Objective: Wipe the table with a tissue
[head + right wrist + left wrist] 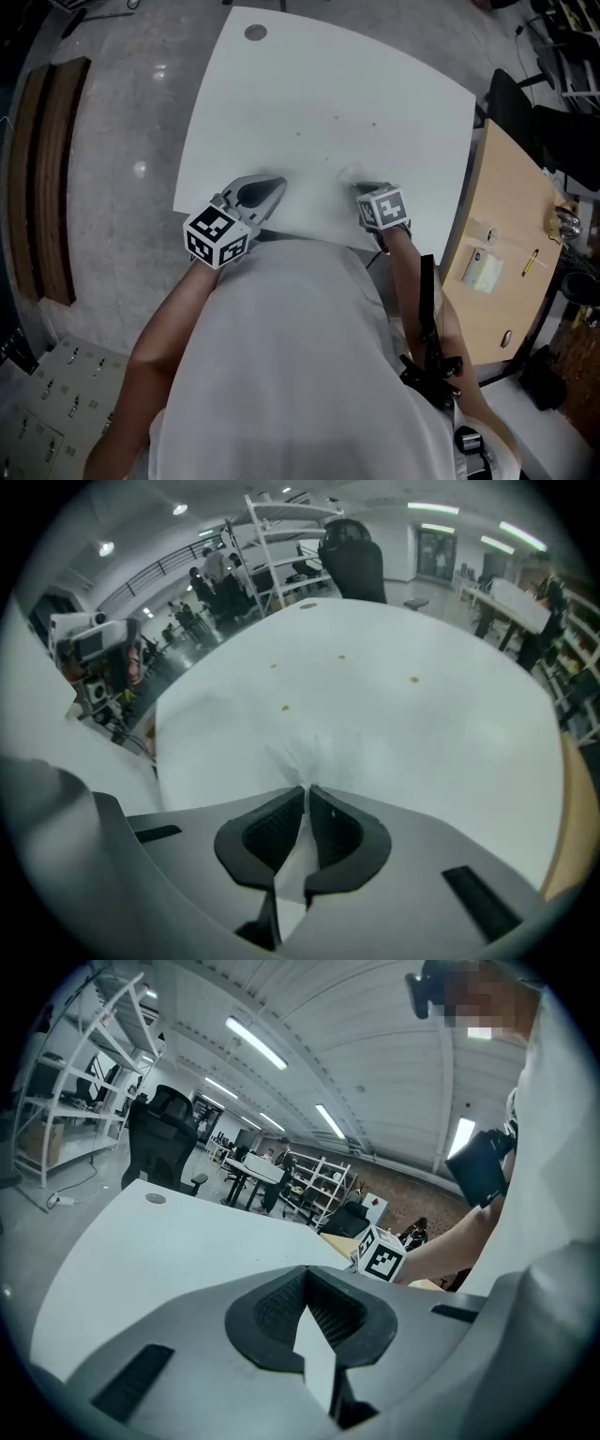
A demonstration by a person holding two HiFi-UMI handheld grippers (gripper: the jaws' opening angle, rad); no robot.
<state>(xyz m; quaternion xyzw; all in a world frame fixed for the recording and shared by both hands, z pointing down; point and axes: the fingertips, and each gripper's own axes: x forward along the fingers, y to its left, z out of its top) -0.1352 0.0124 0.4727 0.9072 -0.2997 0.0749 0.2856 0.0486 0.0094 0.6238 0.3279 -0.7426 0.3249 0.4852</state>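
A white table [328,103] fills the middle of the head view, with a few small brown specks [285,708] on it. My right gripper [359,186] [307,787] points steeply down near the table's front edge and is shut on a white tissue [302,750] [349,174], which spreads crumpled onto the tabletop just past the jaws. My left gripper [278,182] [306,1272] lies low over the table to the left of it, jaws shut with nothing seen between them. The right gripper's marker cube [382,1255] shows in the left gripper view.
A round grommet [255,33] sits at the table's far left corner. To the right stands a wooden side table [511,206] with a yellow note pad [483,270] and a pen [530,262]. A black chair [511,94] is behind it. Grey floor lies left.
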